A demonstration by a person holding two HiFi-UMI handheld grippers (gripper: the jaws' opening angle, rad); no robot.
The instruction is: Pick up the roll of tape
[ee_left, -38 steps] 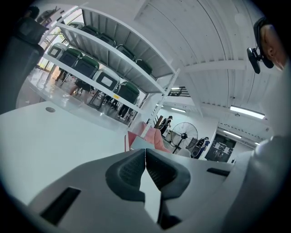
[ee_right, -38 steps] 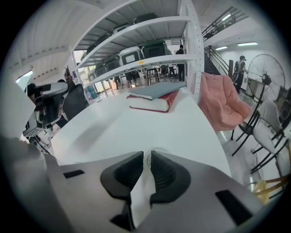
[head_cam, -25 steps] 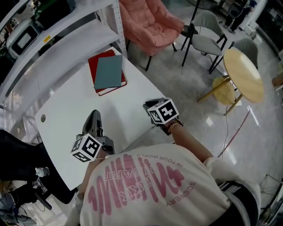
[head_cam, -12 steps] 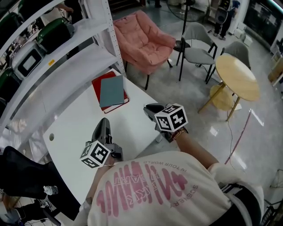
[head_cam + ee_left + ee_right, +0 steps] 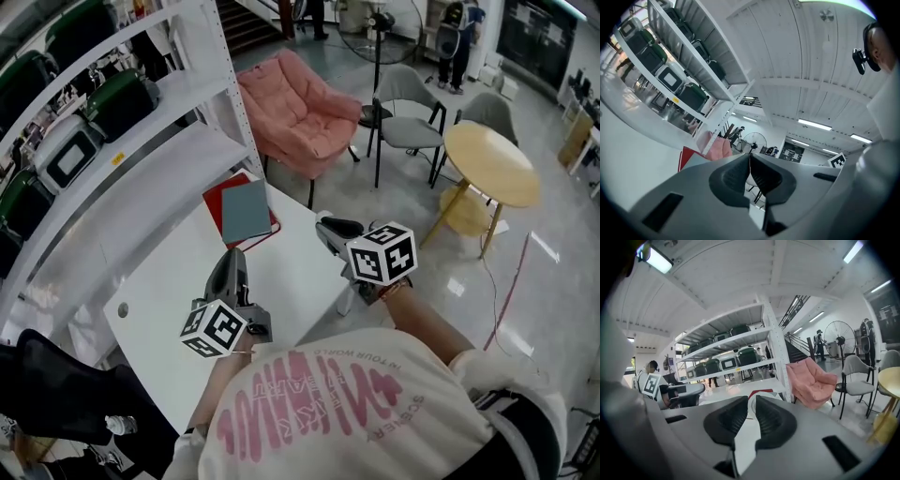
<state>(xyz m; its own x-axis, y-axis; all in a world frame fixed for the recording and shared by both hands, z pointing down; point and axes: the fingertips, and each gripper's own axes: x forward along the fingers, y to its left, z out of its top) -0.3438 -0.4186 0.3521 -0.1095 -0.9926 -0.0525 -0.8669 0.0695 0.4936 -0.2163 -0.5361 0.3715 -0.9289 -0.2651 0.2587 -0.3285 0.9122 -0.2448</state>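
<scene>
1. Both hands have come up off the white table (image 5: 164,281) over the last second. In the head view the left gripper (image 5: 232,262) is lower left of centre and the right gripper (image 5: 330,228) just right of centre. Both sit higher in the frame and look larger than before, the right one most of all.
2. The head has lifted as well. More of the room now shows along the top of the frame, and the pink chair (image 5: 295,108) and round wooden table (image 5: 489,161) are in fuller view.
3. The left jaws are pressed together, their pads meeting in a thin line with nothing between. The right jaws stand a narrow gap apart, and only the tabletop shows through it. Neither gripper holds anything.
4. Both gripper views look out across the room, at the shelves (image 5: 150,178) and chairs, rather than down at the tabletop.
5. I cannot find the roll of tape in any view. The table carries only a red book (image 5: 212,202) with a grey book (image 5: 247,211) lying on it, at upper centre-left, and they lie where they lay before.
6. As I read it, the pick-up has not begun, and the raised hands and head look like searching or repositioning. The tape may be on the shelves at upper left, among the green cases (image 5: 122,98), or out of frame. It has to be found first, and the jaws will likely need to open wider for it.
</scene>
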